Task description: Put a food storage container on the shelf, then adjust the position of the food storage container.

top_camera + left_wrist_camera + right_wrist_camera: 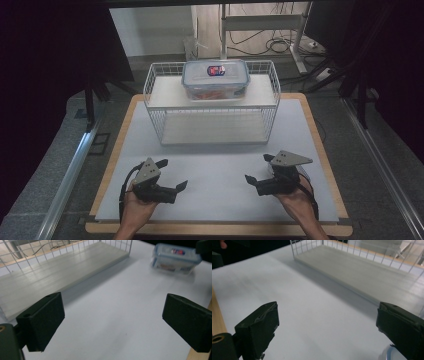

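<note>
Wood table (320, 150), white mat (215, 195) on top. Wire rack (160, 125) at far side of mat, two shelves. High view: clear box (216, 79) with blue-rimmed lid sits on top shelf, centred. Left gripper view: box on mat, off rack's end; cannot reconcile the two. Left gripper (175, 173) and right gripper (257, 167) low over near mat, well apart, jaws spread wide, nothing between them, both angled inward.
</note>
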{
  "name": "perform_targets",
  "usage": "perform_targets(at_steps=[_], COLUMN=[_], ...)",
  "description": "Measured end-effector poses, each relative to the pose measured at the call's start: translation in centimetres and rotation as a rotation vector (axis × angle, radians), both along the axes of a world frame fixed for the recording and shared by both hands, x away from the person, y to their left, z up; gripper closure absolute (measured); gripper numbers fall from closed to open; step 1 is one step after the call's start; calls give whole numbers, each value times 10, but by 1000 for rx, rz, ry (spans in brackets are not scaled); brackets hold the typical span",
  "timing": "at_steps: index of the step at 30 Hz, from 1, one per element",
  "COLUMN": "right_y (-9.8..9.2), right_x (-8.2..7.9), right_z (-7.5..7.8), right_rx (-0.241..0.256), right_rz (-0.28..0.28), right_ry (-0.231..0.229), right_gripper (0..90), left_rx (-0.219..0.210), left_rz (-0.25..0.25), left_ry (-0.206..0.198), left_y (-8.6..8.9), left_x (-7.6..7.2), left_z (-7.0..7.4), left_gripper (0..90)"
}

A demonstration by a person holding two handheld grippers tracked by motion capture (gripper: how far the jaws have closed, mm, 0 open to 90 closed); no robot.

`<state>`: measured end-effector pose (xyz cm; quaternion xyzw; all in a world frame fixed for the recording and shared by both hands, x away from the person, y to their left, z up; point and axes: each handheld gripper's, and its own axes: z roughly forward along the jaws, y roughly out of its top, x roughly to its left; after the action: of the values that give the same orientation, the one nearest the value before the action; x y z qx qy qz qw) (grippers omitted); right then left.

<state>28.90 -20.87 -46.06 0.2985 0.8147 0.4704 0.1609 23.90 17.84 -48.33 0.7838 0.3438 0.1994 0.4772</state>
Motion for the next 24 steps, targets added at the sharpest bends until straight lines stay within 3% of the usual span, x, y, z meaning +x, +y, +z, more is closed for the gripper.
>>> perform_targets(at_steps=[6,14,24], right_y=[-3,-5,-10], right_x=[-11,-23,-18], right_z=[-12,-23,-27], right_rx=[-49,-98,-136], right_rz=[-13,-10,-40], right_ry=[2,13,47], right_gripper=[45,43,39], left_rx=[83,135,119], left_rz=[16,10,27], left_ry=[-9,71,89], left_y=[-1,1,3], left_x=[-12,-23,-22], left_z=[-12,-29,-29], left_gripper=[51,40,32])
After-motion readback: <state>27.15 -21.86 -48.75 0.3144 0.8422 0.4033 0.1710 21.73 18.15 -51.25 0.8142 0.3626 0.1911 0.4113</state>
